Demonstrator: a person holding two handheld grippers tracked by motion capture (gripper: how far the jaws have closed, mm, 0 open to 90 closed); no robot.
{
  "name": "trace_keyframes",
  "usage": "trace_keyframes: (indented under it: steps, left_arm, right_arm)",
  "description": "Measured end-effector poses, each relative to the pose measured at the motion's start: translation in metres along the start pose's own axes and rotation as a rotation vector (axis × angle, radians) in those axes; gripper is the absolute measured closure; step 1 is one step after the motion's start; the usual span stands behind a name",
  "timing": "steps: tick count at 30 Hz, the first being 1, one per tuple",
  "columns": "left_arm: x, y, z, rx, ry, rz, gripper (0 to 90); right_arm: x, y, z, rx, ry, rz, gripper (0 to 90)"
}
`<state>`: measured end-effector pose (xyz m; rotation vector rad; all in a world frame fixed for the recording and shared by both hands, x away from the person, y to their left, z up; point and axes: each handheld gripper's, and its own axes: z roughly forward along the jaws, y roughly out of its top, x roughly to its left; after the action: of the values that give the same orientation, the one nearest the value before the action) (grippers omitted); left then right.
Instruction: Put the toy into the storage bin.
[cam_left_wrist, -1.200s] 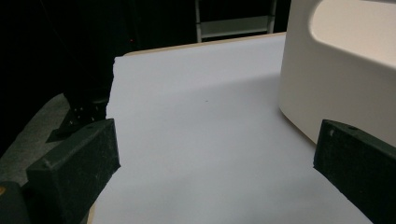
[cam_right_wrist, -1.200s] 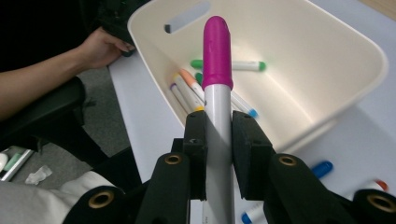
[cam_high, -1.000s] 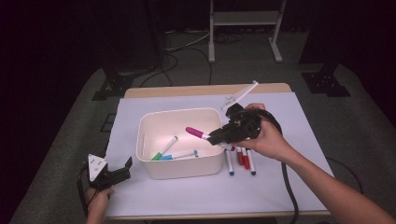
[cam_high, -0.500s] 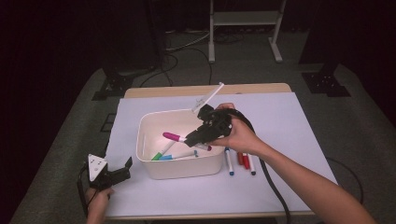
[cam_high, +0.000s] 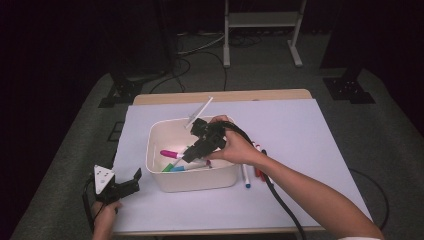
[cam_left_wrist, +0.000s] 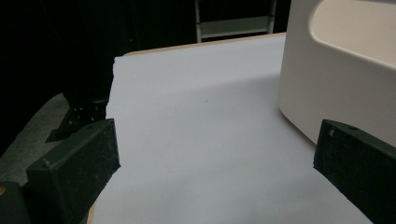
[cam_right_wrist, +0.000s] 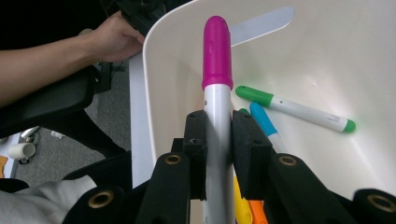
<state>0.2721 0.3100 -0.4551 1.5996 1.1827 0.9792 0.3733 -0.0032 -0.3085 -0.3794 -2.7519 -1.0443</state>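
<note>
Right gripper (cam_high: 186, 155) at frame center, clamped on the pink-capped marker (cam_right_wrist: 217, 93), already over the white bin (cam_high: 192, 182). Marker's long axis runs along the jaws, cap pointing toward frame left, just above the green marker (cam_right_wrist: 294, 108) and blue marker (cam_right_wrist: 264, 122) on the bin floor. Left gripper (cam_high: 131, 181), jaws apart and empty, sits at lower left beside the bin.

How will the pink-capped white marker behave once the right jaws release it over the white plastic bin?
Pink-capped white marker: straight in the grip, so likely stiff. Its round, smooth barrel may roll until it meets the green-capped marker on the floor of the white plastic bin.
</note>
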Motion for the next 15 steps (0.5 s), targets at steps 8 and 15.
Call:
trace_keyframes:
  steps: [8, 15]
  left_arm:
    - [0.000, 0.000, 0.000, -0.001, -0.002, -0.005, 0.0]
    - [0.000, 0.000, 0.000, 0.001, -0.003, -0.004, 0.0]
  right_arm:
    - [-0.006, 0.004, 0.020, 0.031, 0.017, -0.005, 75.5]
    - [-0.007, 0.005, 0.033, 0.071, 0.027, -0.016, 75.4]
